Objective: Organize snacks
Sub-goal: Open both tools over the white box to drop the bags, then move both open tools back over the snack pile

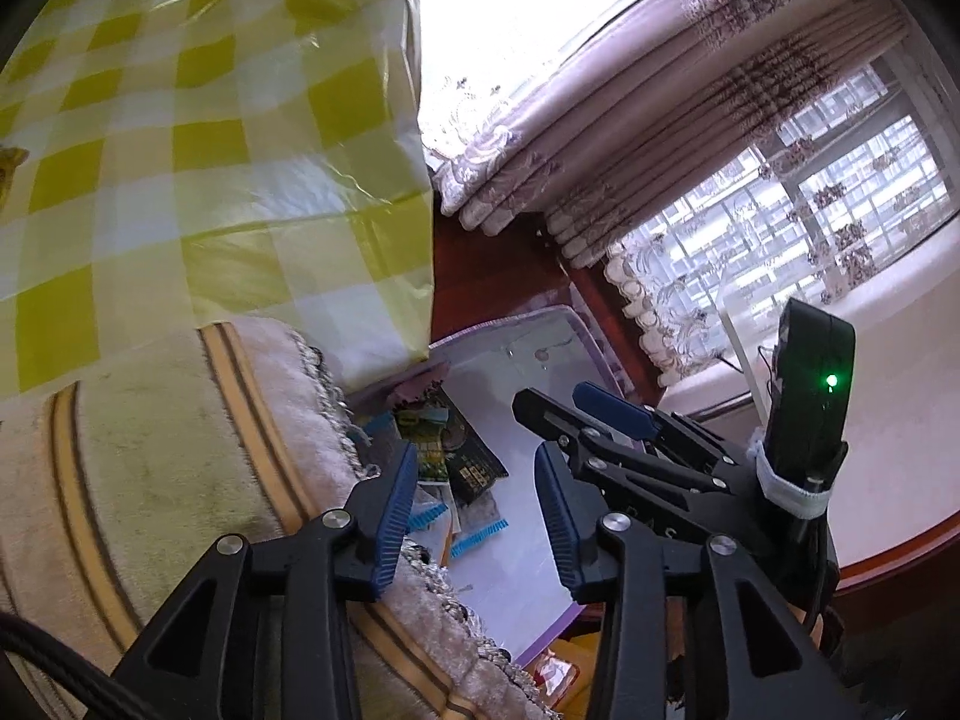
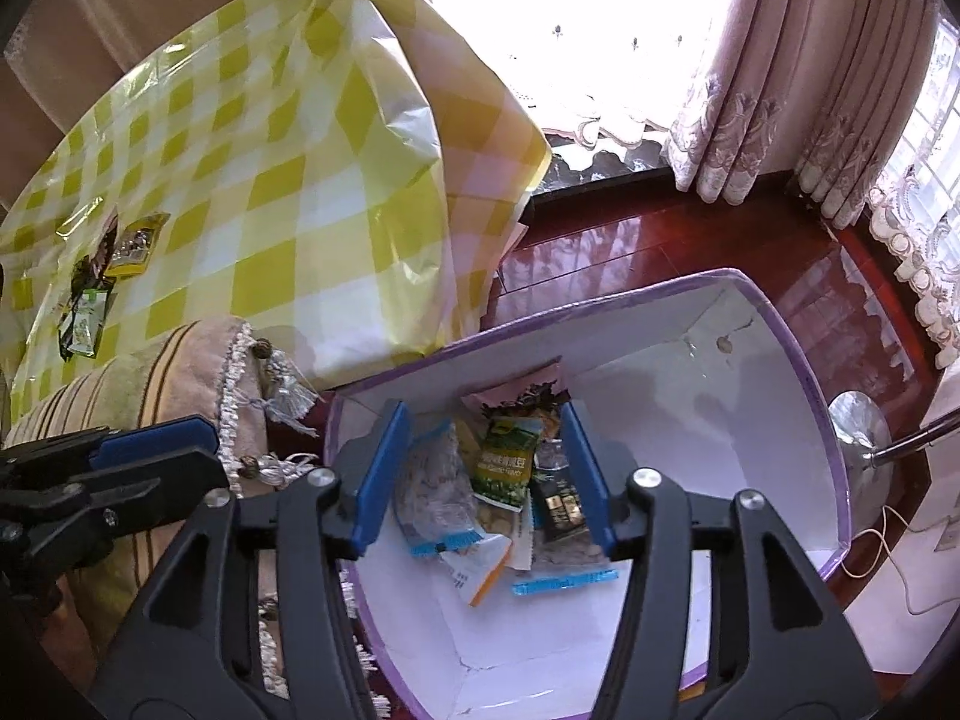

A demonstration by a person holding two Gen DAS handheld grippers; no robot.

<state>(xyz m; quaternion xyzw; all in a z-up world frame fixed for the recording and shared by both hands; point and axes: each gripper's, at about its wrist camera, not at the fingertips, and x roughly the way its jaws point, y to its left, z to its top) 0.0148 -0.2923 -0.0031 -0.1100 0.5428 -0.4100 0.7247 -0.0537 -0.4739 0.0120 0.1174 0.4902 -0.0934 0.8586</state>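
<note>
Both grippers, left [image 1: 474, 516] and right [image 2: 483, 474], spread empty over purple-rimmed white cardboard box [image 2: 798, 348]; snack packets [image 2: 501, 468] inside, maybe six.

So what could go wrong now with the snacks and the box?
The right gripper hangs open above the box, and the left gripper sits close beside it, so they might bump. Some snack packets on the checked tablecloth lie near its edge and could slide off. The chair cushion may block reaching.
</note>
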